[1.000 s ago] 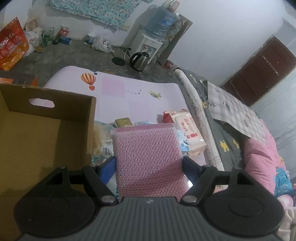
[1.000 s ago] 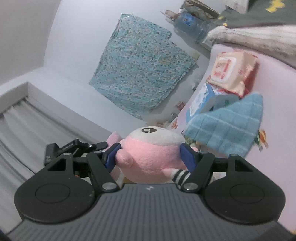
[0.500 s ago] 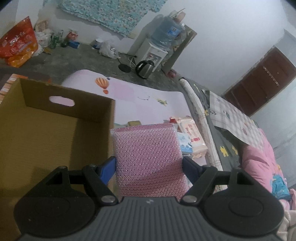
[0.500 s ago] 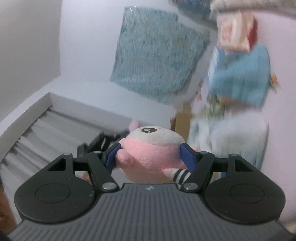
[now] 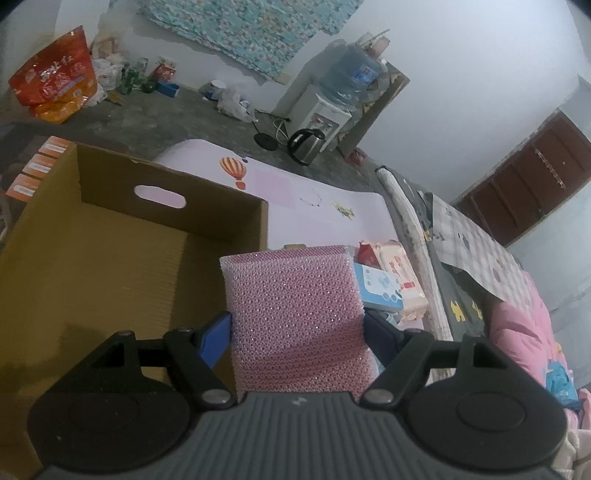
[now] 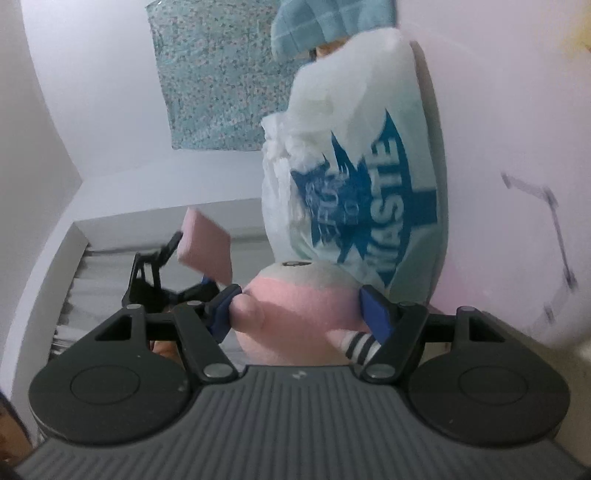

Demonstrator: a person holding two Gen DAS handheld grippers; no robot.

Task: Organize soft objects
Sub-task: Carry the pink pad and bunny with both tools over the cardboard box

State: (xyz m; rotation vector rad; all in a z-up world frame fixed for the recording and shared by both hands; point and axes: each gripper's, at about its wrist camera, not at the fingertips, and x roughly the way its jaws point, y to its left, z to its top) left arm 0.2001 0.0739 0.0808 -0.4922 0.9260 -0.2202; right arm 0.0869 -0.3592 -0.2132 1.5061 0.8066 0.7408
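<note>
My left gripper [image 5: 297, 332] is shut on a pink mesh sponge [image 5: 295, 314], held over the right inner edge of an open cardboard box [image 5: 110, 266]. The box looks empty where I can see it. In the right wrist view, my right gripper [image 6: 299, 308] is shut on a pink and white plush toy [image 6: 295, 295]; the view is rolled on its side. Behind the toy stands a white plastic bag with blue print [image 6: 369, 184]. The left gripper with its pink sponge [image 6: 205, 247] also shows there at left.
A pink play mat [image 5: 295, 192] covers the floor beyond the box. Wet-wipe packs and a small blue box [image 5: 384, 291] lie right of the sponge. A kettle [image 5: 306, 146] and water dispenser [image 5: 325, 114] stand behind. Bedding [image 5: 517, 325] lies at right. A blue towel [image 6: 325, 22] shows above the bag.
The left gripper carried the sponge leftward, more over the box. The right gripper rolled and sank with the plush toy, so the white bag now fills its view.
</note>
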